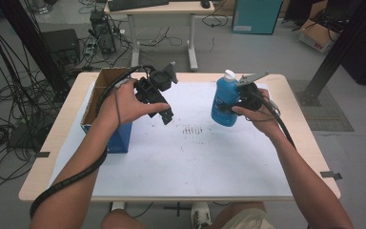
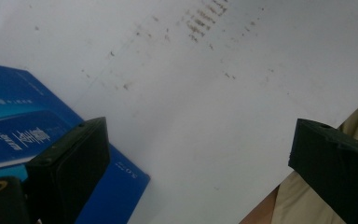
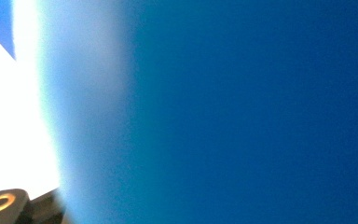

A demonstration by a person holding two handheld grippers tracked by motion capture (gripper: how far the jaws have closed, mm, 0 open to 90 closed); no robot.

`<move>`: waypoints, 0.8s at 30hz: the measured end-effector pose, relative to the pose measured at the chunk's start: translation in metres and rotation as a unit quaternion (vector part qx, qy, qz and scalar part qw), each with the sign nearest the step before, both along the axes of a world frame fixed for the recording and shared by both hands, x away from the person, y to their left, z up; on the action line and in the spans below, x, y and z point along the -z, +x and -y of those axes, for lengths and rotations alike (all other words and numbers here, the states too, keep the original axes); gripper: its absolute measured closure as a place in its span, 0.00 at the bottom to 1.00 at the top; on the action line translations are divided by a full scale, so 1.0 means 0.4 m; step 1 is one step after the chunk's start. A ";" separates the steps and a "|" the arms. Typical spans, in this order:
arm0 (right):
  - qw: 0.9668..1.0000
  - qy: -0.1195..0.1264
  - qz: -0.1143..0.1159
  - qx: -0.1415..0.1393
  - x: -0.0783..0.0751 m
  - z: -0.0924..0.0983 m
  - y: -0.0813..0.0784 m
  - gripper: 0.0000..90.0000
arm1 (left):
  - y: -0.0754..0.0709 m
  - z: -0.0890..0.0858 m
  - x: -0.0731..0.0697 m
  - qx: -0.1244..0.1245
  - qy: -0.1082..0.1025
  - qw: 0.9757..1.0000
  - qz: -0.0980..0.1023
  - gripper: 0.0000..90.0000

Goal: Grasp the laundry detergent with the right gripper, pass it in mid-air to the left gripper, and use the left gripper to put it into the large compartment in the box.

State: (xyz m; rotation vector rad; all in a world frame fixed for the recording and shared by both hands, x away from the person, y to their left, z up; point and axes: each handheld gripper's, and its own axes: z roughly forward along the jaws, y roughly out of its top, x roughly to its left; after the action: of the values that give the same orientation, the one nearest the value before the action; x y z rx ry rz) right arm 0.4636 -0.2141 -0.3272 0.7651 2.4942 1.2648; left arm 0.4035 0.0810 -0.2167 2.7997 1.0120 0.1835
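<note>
Right gripper (image 1: 236, 102) clamps the blue bottle (image 1: 224, 102) upright, cap up, well right of the open box (image 1: 106, 112); the nearer left gripper (image 1: 164, 114) gapes empty.

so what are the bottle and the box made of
The bottle, held in the right gripper, looks like smooth blue plastic with a white cap; its side shows an even sheen in the right gripper view. The box looks like cardboard: brown, matte inner walls at the open top, glossy blue print outside.
</note>
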 end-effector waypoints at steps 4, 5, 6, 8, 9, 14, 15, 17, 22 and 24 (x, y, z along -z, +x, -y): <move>1.000 -0.004 -0.011 -0.018 -0.033 -0.047 -0.012 0.50 | 0.004 -0.006 -0.031 0.028 0.008 1.000 0.005 0.06; 1.000 -0.004 -0.011 -0.018 -0.033 -0.047 -0.012 0.50 | 0.006 -0.009 -0.038 0.034 0.011 0.999 0.006 0.06; 1.000 -0.001 -0.012 -0.027 -0.046 -0.074 -0.020 0.50 | 0.008 -0.012 -0.045 0.039 0.012 0.999 0.006 0.06; 0.999 0.001 -0.013 -0.031 -0.050 -0.083 -0.022 0.50 | 0.013 -0.018 -0.057 0.051 0.018 0.999 0.009 0.06; 0.999 0.006 -0.014 -0.040 -0.055 -0.099 -0.026 0.50 | 0.015 -0.022 -0.064 0.053 0.018 0.998 0.009 0.06; 0.997 0.014 -0.016 -0.073 -0.067 -0.170 -0.040 0.49 | 0.021 -0.033 -0.089 0.079 0.023 0.996 0.021 0.06; 0.997 0.015 -0.017 -0.080 -0.068 -0.185 -0.043 0.49 | 0.021 -0.035 -0.094 0.084 0.022 0.996 0.019 0.06; 0.995 0.017 -0.020 -0.093 -0.066 -0.213 -0.048 0.49 | 0.023 -0.038 -0.105 0.097 0.020 0.995 0.016 0.06; 0.992 0.017 -0.020 -0.124 -0.055 -0.275 -0.059 0.49 | 0.024 -0.043 -0.124 0.122 0.029 0.992 0.014 0.06; 0.990 0.019 -0.020 -0.139 -0.046 -0.298 -0.065 0.49 | 0.020 -0.042 -0.130 0.130 0.029 0.991 0.009 0.06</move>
State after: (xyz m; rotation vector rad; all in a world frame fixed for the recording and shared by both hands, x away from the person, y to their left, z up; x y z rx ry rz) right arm 0.4377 -0.0950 -0.3087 0.4641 2.6883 1.4015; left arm 0.4116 0.0980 -0.1649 2.9413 0.6373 0.2078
